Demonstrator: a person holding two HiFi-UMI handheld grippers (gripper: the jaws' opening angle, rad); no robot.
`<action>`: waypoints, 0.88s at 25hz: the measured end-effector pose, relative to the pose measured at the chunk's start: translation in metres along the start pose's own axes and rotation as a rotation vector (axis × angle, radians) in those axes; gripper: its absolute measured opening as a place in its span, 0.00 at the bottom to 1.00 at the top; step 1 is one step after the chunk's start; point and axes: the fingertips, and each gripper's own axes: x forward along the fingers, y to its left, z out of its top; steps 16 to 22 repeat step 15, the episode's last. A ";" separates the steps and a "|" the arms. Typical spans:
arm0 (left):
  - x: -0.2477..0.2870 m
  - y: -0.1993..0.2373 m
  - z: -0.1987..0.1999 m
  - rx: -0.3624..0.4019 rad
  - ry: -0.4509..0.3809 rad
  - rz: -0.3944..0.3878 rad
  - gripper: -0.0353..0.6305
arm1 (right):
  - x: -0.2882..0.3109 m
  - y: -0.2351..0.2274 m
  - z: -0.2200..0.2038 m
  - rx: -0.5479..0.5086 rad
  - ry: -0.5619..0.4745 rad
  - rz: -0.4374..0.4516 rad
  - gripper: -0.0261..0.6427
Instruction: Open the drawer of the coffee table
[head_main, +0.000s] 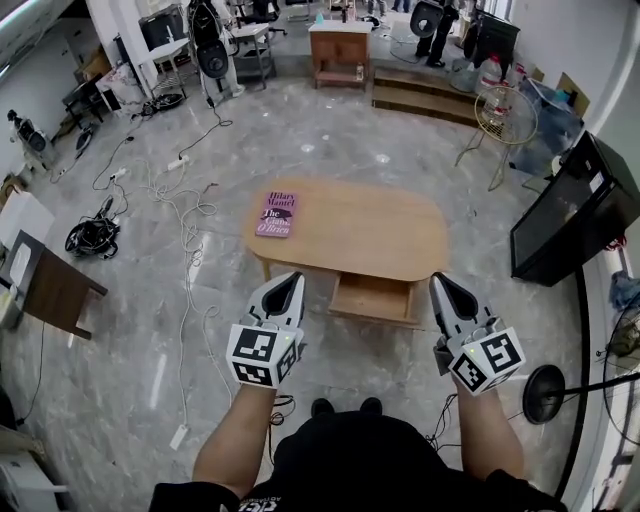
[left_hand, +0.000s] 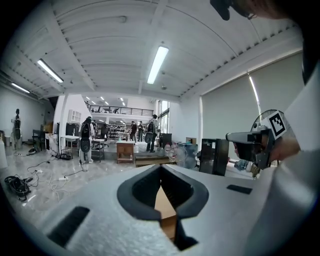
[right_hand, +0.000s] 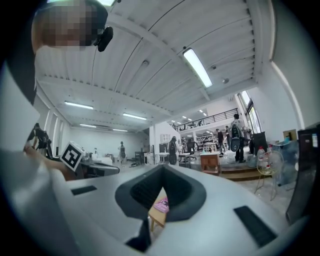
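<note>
1. The person's feet (head_main: 345, 407) stand on bare grey floor (head_main: 330, 360), and both forearms reach forward over it.
2. The left gripper (head_main: 292, 280) has its jaws pressed together with nothing between them. It points at the near long edge of the coffee table (head_main: 380, 240), by the near-left leg.
3. The right gripper (head_main: 440, 282) is likewise closed tight and empty. It points towards the table's near-right corner, level with the left gripper.
4. The drawer (head_main: 372, 297) sits under the table's near long edge, a little right of the middle. Its front faces the person, and in the head view it lies between the two grippers, touched by neither. I cannot tell whether it is fully pushed in.
5. The table top is a rounded oblong. Its long axis runs left to right, across the person's line of sight.
6. A pink book (head_main: 276, 214) lies flat near the table's left end. The rest of the top is plain wood.
7. Loose white cables (head_main: 185, 215) trail over the floor off the left end, near the near-left corner.
8. A black screen (head_main: 575, 215) stands off the right end, apart from the table.
9. Beyond the far long edge the floor is open up to a wooden step (head_main: 425, 95) and a small cabinet (head_main: 340, 50).
</note>
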 end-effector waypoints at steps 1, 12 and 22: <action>0.001 -0.001 0.003 0.003 -0.004 0.000 0.06 | 0.000 0.000 0.000 0.001 -0.001 0.004 0.04; 0.002 0.000 0.014 0.023 -0.030 0.013 0.06 | 0.007 0.011 0.003 0.016 -0.005 0.042 0.04; 0.005 0.003 0.015 0.028 -0.032 0.016 0.06 | 0.011 0.008 0.005 0.019 -0.016 0.035 0.04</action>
